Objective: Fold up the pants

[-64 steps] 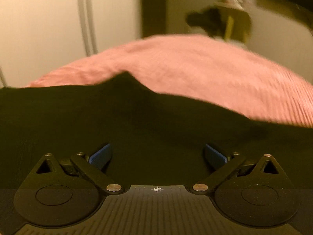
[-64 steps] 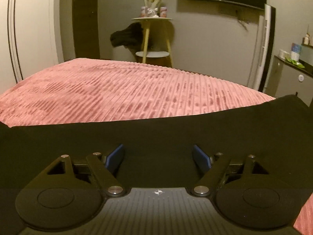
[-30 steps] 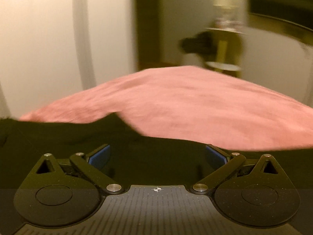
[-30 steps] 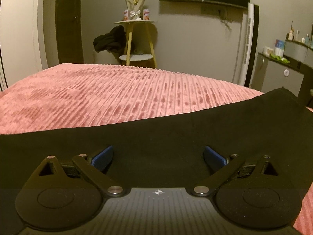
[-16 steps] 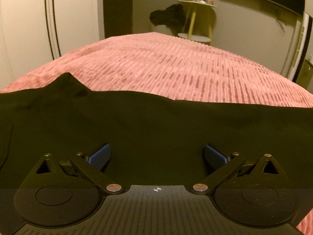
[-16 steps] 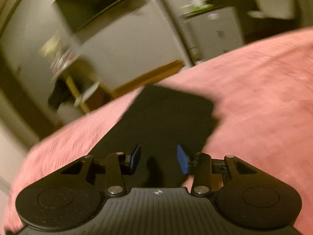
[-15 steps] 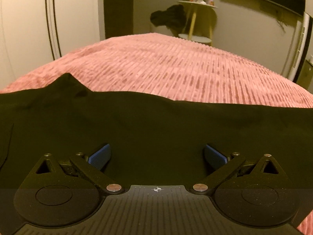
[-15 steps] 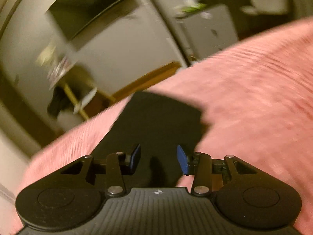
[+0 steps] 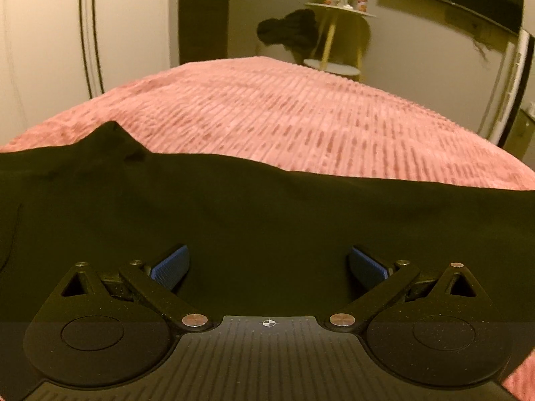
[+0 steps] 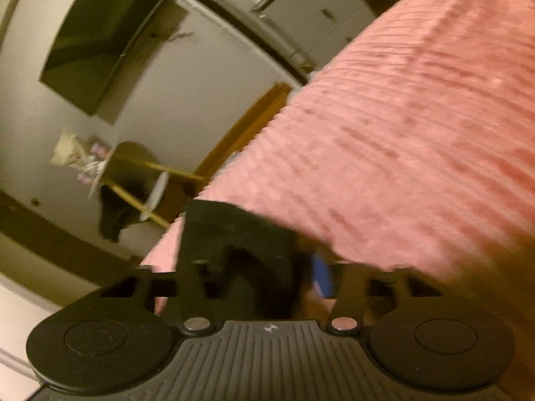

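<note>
Held the left gripper (image 9: 267, 260) level and wide open, blue pads far apart, gripping nothing. Saw below it the black pants (image 9: 267, 210) spread flat across the near part of the bed (image 9: 284, 117), with one small peak of cloth standing up toward the bed's left side. Found that view almost identical to half a second before: same cloth edge, same peak, same pink ribbed cover beyond.

Swung the right gripper (image 10: 267, 267) sharply over the last second. Had faced straight along the bed then, wide open above a broad sheet of black cloth. Now rolled far over, so that the bed filled the upper right of its blurred view and the room beyond the bed sat tilted. Narrowed the opening well down from its earlier spread. Caught a narrow end of the pants (image 10: 234, 234), lying at the bed's edge, between the fingers, with one blue pad showing on the bed side and the other hidden behind the fabric. Could not tell through the blur whether the cloth was actually pinched or only sat in the gap.

Judged this as the start of a fold: right side reaching for a leg end or hem, left side waiting over the wider part. Judged no crease yet made, since the cloth under the left still lay in a single flat spread.
</note>
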Demonstrator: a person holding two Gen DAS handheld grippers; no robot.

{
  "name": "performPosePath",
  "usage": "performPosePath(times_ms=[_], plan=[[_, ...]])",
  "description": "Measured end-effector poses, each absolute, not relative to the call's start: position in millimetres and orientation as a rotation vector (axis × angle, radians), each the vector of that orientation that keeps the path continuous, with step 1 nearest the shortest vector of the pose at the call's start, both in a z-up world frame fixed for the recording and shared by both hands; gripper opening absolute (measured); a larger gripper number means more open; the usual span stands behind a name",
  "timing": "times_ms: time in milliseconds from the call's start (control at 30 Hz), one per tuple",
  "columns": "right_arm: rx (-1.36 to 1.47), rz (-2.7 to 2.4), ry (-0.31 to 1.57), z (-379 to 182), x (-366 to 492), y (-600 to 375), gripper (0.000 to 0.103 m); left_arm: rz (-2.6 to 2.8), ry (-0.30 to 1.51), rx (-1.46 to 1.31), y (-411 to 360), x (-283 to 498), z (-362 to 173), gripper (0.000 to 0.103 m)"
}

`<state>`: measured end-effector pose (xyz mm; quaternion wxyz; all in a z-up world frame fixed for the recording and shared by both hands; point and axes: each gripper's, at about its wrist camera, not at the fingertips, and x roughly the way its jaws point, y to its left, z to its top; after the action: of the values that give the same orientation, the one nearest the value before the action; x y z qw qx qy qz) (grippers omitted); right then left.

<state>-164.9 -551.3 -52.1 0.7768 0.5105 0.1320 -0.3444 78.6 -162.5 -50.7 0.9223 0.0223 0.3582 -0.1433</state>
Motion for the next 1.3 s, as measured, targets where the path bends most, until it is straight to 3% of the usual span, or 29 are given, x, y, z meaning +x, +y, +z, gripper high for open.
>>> performPosePath(times_ms=[33, 100, 300, 433, 600, 833, 967, 1033, 1100, 1167, 1267, 1300], plan=[[1.085, -0.748, 0.283, -49.1, -164.4, -553.3, 0.025, -0.304, 0.739, 0.045, -163.9, 76.5, -49.5, 0.103], [1.087, -0.733, 0.265, -50.4, -167.1, -553.8, 0.024, -0.326, 0.741, 0.033, -166.5, 71.3, -46.1, 0.103], [1.159, -0.715, 0.251, -63.7, -171.3, -557.2, 0.03, -0.381, 0.746, 0.043, -177.6, 60.2, -42.8, 0.103], [1.17, -0.728, 0.225, -53.2, -172.9, -555.7, 0.018, -0.396, 0.751, 0.042, -176.5, 57.9, -39.7, 0.103], [1.095, -0.666, 0.159, -15.4, -174.3, -535.1, 0.014, -0.396, 0.761, -0.046, -163.9, 57.4, -30.0, 0.103], [0.769, -0.395, 0.189, 57.6, -115.6, -417.0, 0.015, -0.378, 0.709, -0.166, -146.6, 52.0, -9.3, 0.103], [0.603, -0.195, 0.307, 54.6, -72.7, -328.9, 0.015, -0.355, 0.693, -0.204, -134.3, 51.0, -4.6, 0.103], [0.562, -0.12, 0.415, 35.8, -53.8, -289.4, 0.02, -0.343, 0.693, -0.221, -127.5, 52.0, -4.8, 0.103], [0.505, -0.043, 0.564, 9.2, -36.6, -259.3, 0.036, -0.342, 0.701, -0.241, -121.7, 53.5, -6.3, 0.103], [0.5, 0.031, 0.771, -13.1, -21.2, -244.4, 0.04, -0.344, 0.712, -0.253, -118.1, 54.9, -8.0, 0.103], [0.522, 0.049, 0.752, -1.1, -26.2, -254.6, 0.05, -0.378, 0.723, -0.26, -118.9, 56.3, -10.2, 0.103], [0.551, 0.029, 0.711, 6.6, -31.1, -265.4, 0.06, -0.396, 0.726, -0.265, -120.3, 56.8, -10.7, 0.103]])
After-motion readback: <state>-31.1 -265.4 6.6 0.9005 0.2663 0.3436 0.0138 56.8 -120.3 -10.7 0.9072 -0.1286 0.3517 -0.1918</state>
